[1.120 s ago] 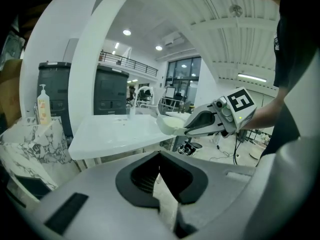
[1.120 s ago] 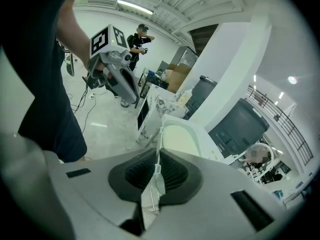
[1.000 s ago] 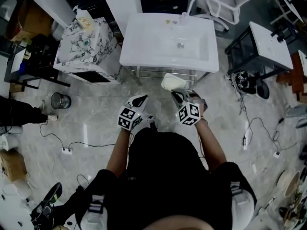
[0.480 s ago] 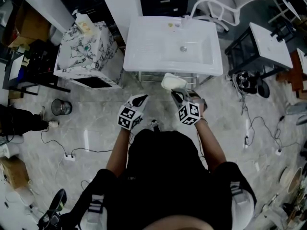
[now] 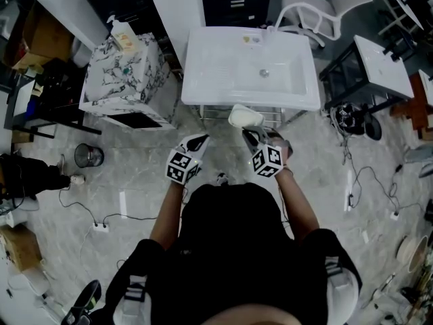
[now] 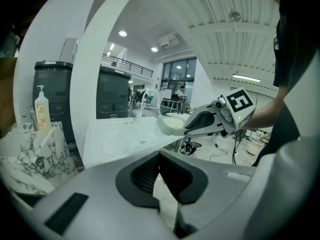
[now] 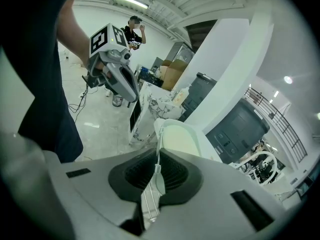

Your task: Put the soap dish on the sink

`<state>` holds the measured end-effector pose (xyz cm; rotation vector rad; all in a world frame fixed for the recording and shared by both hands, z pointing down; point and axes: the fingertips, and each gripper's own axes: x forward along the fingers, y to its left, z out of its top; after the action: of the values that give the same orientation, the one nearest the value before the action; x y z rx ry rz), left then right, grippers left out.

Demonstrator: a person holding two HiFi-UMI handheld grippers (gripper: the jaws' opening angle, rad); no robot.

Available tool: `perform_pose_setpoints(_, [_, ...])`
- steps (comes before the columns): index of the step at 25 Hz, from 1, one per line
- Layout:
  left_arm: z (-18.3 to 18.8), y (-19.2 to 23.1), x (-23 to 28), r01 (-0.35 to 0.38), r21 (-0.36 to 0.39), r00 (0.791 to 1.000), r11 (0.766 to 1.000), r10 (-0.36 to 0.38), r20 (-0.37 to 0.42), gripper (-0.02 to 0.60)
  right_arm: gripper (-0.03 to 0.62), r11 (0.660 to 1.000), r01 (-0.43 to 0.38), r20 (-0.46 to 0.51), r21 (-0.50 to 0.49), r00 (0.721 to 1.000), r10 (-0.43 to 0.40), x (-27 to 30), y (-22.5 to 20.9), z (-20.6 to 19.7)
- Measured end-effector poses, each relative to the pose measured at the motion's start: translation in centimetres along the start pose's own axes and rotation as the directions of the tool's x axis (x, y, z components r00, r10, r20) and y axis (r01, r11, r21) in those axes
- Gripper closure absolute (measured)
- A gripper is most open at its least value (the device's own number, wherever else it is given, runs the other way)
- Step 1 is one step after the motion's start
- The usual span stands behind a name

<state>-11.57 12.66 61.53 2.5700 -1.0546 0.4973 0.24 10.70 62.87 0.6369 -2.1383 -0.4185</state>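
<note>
The right hand-held gripper [image 7: 156, 154] is clamping both jaws on the thin rim of the soap dish [image 7: 181, 139]. The rest of the dish is projecting forward past the jaw tips. In the head view, the soap dish is hanging in the air just in front of the front edge of the sink [image 5: 223, 73], over the metal frame under the basin. It is not lying on the sink top.

The left hand-held gripper [image 6: 159, 154] is holding its jaws pressed together at the tips, with nothing gripped between them. It is pointing toward the sink. It is sitting beside the right hand-held gripper, on its left and apart from it, with both close in front of the person's body.

The sink is white and rectangular, and its basin is occupying the right part of the top. To the left of the sink, a marble-patterned cabinet [image 5: 122, 73] is standing on the floor [image 5: 135, 181] with a pump bottle [image 5: 122, 36] on its top. Behind the sink, a white chair [image 5: 318, 5] is standing. Cables are lying across the floor on both sides of the person.
</note>
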Motion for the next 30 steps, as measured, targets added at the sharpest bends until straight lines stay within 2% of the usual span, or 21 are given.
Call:
perform_pose_setpoints(16, [-0.7, 1.5, -0.7, -0.001, -0.012, 1.000, 1.000, 0.000, -0.010, 0.581, 0.583, 1.000, -0.010, 0.001, -0.021, 1.000, 0.010, 1.9, -0.3, 1.3])
perform_pose_setpoints(30, [1.6, 2.3, 2.4, -0.028, -0.020, 1.000, 0.999, 0.028, 0.000, 0.581, 0.583, 0.998, -0.027, 0.016, -0.056, 0.999, 0.028, 2.9, -4.5, -0.1])
